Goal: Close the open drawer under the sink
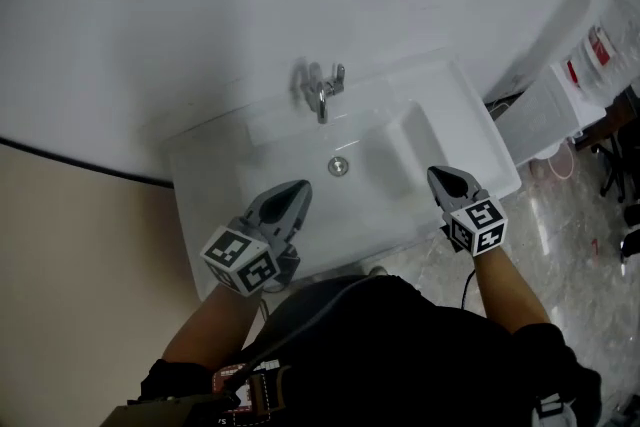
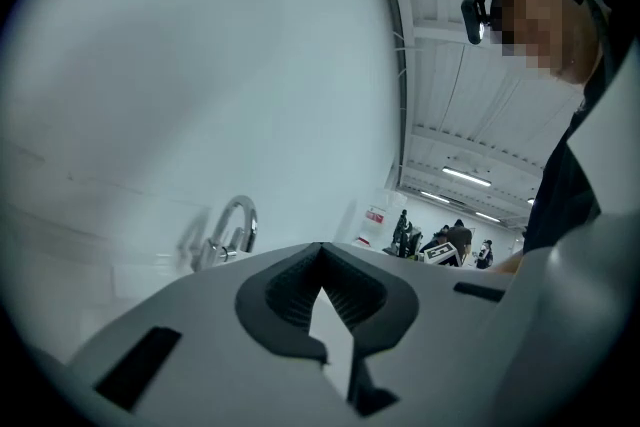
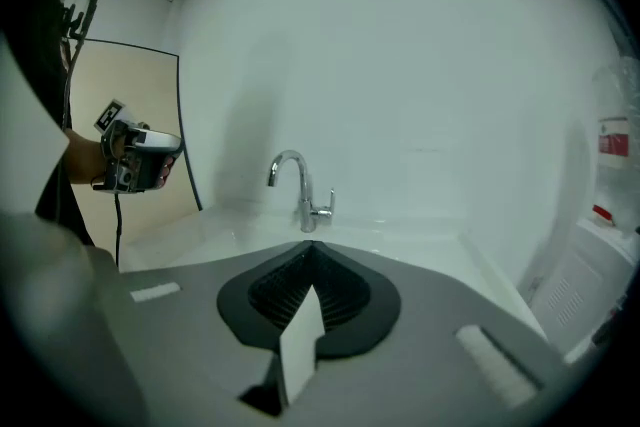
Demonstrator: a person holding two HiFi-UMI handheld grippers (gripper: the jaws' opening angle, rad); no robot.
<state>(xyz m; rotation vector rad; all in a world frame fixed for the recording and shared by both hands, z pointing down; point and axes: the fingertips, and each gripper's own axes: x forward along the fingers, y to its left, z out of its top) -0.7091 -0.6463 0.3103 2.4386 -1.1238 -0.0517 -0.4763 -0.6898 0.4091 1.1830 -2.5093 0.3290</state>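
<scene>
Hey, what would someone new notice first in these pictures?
A white sink fills the middle of the head view, a chrome faucet at its back edge against the white wall. Over its front rim hang the left gripper and the right gripper, jaws together and empty. No drawer shows in any view.

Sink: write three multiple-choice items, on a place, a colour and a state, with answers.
1. Where is the faucet? A) at the back of the sink, by the wall B) on the floor C) at the sink's front edge
2. The sink's colour? A) black B) white C) green
3. The right gripper's jaws? A) wide apart B) shut on a cloth C) shut, empty
1 A: it stands at the rim nearest the wall. 2 B: it is white all over. 3 C: they meet, nothing between.
</scene>
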